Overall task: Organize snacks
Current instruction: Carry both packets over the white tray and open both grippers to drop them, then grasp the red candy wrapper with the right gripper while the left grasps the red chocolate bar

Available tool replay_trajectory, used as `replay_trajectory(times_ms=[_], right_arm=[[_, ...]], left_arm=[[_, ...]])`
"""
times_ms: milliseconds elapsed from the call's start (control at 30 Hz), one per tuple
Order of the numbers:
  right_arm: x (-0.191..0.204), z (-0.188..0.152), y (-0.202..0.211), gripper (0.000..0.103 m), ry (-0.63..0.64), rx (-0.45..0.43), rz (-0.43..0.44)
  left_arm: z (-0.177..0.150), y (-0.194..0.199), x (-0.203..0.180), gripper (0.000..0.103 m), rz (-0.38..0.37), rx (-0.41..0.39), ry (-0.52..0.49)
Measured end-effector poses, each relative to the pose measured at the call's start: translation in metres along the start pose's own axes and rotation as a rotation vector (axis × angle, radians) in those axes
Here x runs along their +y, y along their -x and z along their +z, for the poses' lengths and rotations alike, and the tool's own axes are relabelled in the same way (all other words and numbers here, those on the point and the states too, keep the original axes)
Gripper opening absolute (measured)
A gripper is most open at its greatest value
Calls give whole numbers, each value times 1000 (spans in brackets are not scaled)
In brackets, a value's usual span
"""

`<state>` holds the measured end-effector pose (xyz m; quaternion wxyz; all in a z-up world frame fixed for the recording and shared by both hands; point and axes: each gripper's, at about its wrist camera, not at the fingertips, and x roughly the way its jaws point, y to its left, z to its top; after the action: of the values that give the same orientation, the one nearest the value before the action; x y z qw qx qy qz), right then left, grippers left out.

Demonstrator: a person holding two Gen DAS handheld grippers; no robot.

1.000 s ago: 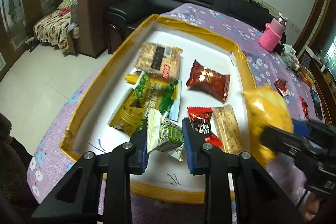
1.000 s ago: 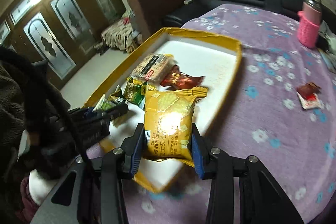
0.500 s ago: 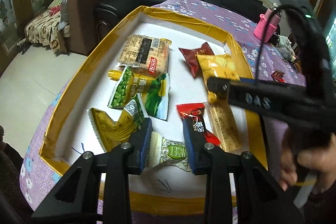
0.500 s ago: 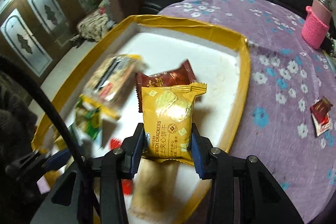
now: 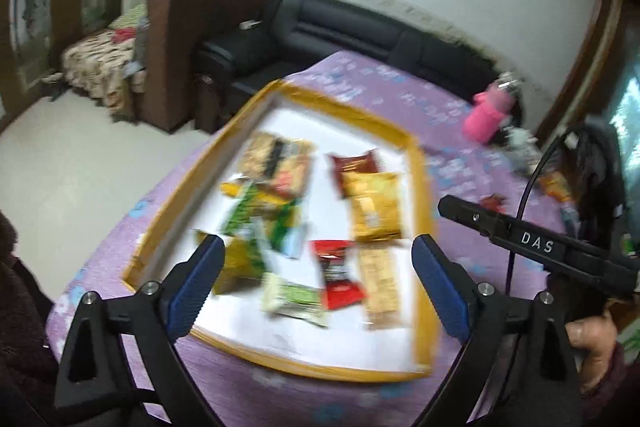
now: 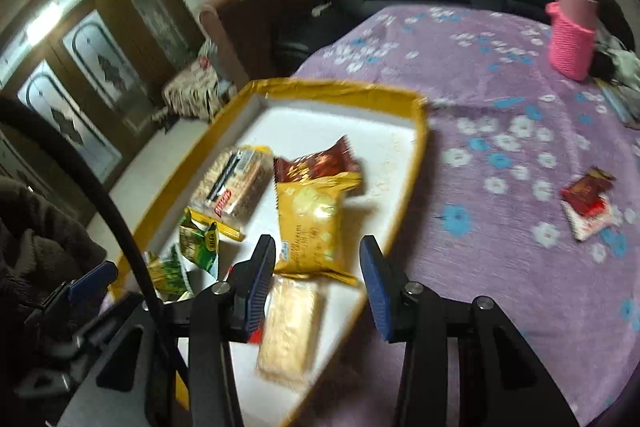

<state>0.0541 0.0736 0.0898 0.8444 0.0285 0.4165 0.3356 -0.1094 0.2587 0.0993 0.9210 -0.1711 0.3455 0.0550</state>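
Observation:
A shallow tray with a yellow rim (image 5: 420, 187) (image 6: 416, 143) lies on the purple flowered cloth and holds several snack packets. The yellow cracker packet (image 6: 312, 227) (image 5: 374, 207) lies in the tray over a dark red packet (image 6: 320, 163). My right gripper (image 6: 318, 281) is open above the tray's near edge, with the yellow packet lying between and beyond its fingers. My left gripper (image 5: 316, 287) is wide open and empty, raised above the tray's near end. A small green packet (image 5: 294, 297) lies below it. A red snack (image 6: 586, 197) lies loose on the cloth.
A pink bottle (image 6: 572, 31) (image 5: 490, 111) stands at the far side of the table. A black sofa (image 5: 340, 39) and a brown armchair (image 5: 188, 43) stand beyond the table. The right tool's black body (image 5: 540, 247) crosses the left wrist view at right.
My right gripper has opened and let the yellow packet down into the tray. My left gripper has opened wide, released the green packet and pulled up and back.

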Motion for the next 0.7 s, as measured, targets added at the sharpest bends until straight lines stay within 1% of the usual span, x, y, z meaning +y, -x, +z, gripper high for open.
replay_trajectory(times_ms=[33,100,233,333,467,533,600,700], right_arm=[[-8,-3,12,43,-9,-17,-3],[-28,-7,35,43,-27,-47,-26],[-83,-21,85,46,-78,-105,-118],[-137,-30,124,46,-160,-148,-203],[-196,-38,160,48,-277,-201,-276],[-219,-41,167,49,-315,-203,-313],[-236,-43,165,49,-351,-187,-332],[-259,-49,150,49,-416,-161,-317]], left_arm=[[0,4,-5,94,-27,0,0],[-2,7,-18,94,-51,18,-12],[-6,4,-51,94,-140,76,-55],[-7,4,-83,94,-145,84,-123],[3,8,-123,94,-166,80,-205],[14,5,-143,94,-193,79,-233],[25,-2,-164,94,-204,86,-260],[35,-18,-188,94,-206,98,-300]])
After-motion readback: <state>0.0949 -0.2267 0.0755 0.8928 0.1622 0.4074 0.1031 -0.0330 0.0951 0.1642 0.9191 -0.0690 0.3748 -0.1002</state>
